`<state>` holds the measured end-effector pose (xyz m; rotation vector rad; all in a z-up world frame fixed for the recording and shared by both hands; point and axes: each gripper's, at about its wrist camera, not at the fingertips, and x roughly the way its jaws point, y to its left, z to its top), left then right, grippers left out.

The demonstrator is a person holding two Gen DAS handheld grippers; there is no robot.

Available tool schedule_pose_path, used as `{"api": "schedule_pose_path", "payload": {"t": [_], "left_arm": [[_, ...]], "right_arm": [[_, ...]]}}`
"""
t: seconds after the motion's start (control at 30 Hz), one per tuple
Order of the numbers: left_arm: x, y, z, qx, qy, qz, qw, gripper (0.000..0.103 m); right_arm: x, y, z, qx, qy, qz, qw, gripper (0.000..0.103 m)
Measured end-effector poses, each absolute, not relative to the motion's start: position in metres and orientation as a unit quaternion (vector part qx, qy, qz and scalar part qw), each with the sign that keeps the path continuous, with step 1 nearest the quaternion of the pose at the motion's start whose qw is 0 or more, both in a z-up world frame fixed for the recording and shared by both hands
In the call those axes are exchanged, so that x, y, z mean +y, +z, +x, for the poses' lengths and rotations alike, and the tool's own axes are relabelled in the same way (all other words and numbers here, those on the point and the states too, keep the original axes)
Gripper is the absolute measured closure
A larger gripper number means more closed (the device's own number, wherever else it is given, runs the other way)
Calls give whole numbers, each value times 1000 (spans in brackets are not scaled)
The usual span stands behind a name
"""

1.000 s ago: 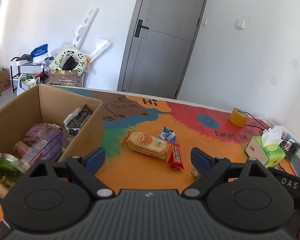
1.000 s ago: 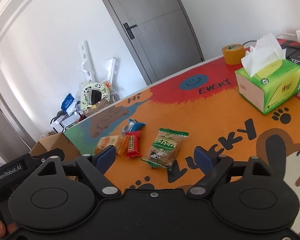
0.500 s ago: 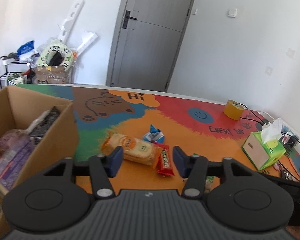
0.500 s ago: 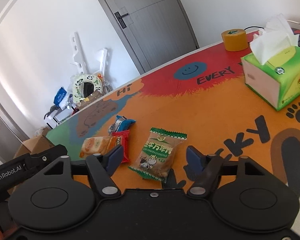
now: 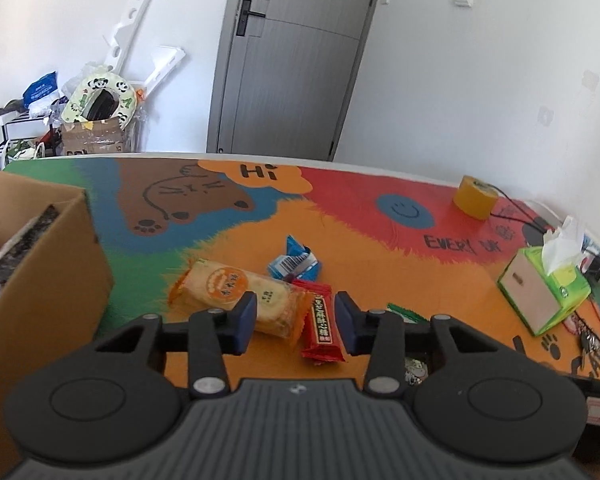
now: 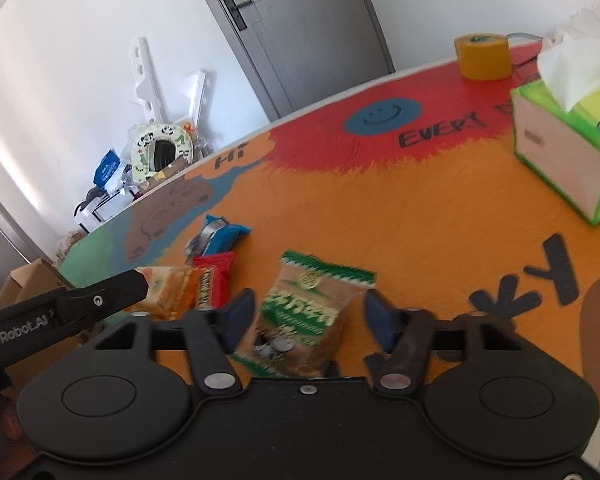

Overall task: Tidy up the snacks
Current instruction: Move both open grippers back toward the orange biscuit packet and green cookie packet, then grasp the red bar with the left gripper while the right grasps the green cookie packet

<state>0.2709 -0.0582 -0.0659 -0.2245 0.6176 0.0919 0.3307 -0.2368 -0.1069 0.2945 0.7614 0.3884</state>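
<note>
**snackfan:** So where's everything at? The left tongs (image 5: 295,322) are parted to a medium gap, holding nothing, hanging over the clear-wrapped pack of round crackers (image 5: 236,294) and the red foil snack bar (image 5: 322,326). My guess is that gap is set to fit one of those two.

**boxlurker:** Yeah, and the right tongs (image 6: 308,318) are also parted and empty, straddling the brown snack bag with green trim (image 6: 306,316) that lies flat mid-tabletop. Can't tell if the pads touch it yet. Lined up across the bag's narrow side, which makes sense for a pinch.

**snackfan:** The small blue-and-white wrapper (image 5: 296,262) sits just behind the crackers, toward the far edge. The open brown cardboard box (image 5: 44,264) is at the left edge of the tabletop, near the snacks, with packets already in it, so probably that's the drop spot.

**boxlurker:** Agreed. The green tissue box (image 6: 568,136) and yellow tape roll (image 6: 483,56) are over by the right edge and far right corner, well apart from the pile. Four snacks left out, I'd say.
</note>
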Motion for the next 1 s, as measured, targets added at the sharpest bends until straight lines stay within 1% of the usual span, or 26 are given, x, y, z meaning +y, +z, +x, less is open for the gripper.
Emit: {"api": "schedule_pose_path", "payload": {"t": [0.03, 0.1, 0.13, 0.23, 0.3, 0.37, 0.4, 0.47, 0.5, 0.63, 0.67, 0.7, 0.77, 0.8, 0.83, 0.87, 0.93, 1.0], "left_arm": [[-61, -67, 273, 305, 42, -108, 945, 62], [-68, -70, 278, 310, 35, -104, 944, 63], [-71, -71, 281, 313, 31, -103, 944, 63], [-81, -77, 287, 318, 23, -98, 943, 65], [-85, -82, 292, 324, 22, -96, 941, 67], [-86, -88, 297, 331, 23, -97, 938, 69], [-87, -90, 299, 335, 24, -98, 937, 70], [-87, -93, 301, 336, 28, -95, 937, 70], [-86, -95, 302, 339, 31, -95, 935, 70], [-83, -103, 307, 351, 42, -96, 930, 70], [-82, -104, 307, 347, 43, -97, 932, 70], [-83, -104, 307, 346, 45, -96, 932, 70], [-84, -105, 307, 344, 44, -94, 933, 69], [-85, -104, 308, 343, 44, -92, 934, 70], [-85, -104, 308, 343, 42, -92, 934, 78], [-84, -104, 307, 344, 40, -94, 934, 83], [-81, -104, 305, 346, 36, -104, 932, 84], [-79, -103, 299, 347, 32, -113, 930, 85]], "right_arm": [[-242, -107, 331, 369, 191, 153, 896, 63], [-250, -108, 332, 369, 194, 167, 893, 69], [-253, -108, 332, 367, 190, 165, 896, 71], [-263, -107, 332, 363, 178, 162, 900, 79], [-270, -109, 333, 364, 173, 166, 900, 81], [-275, -109, 334, 367, 169, 169, 899, 81], [-276, -109, 334, 367, 172, 173, 897, 78], [-277, -108, 333, 367, 176, 179, 896, 76], [-276, -108, 333, 364, 179, 179, 896, 72], [-271, -105, 333, 362, 185, 175, 897, 69], [-268, -104, 335, 362, 186, 175, 896, 65], [-266, -104, 335, 362, 188, 174, 896, 58], [-263, -102, 334, 360, 188, 170, 898, 49], [-261, -102, 334, 360, 187, 168, 899, 48], [-258, -102, 335, 361, 187, 165, 898, 48], [-256, -102, 335, 363, 186, 164, 898, 48], [-251, -101, 336, 364, 181, 159, 900, 45], [-246, -101, 337, 364, 175, 155, 902, 37]]}}
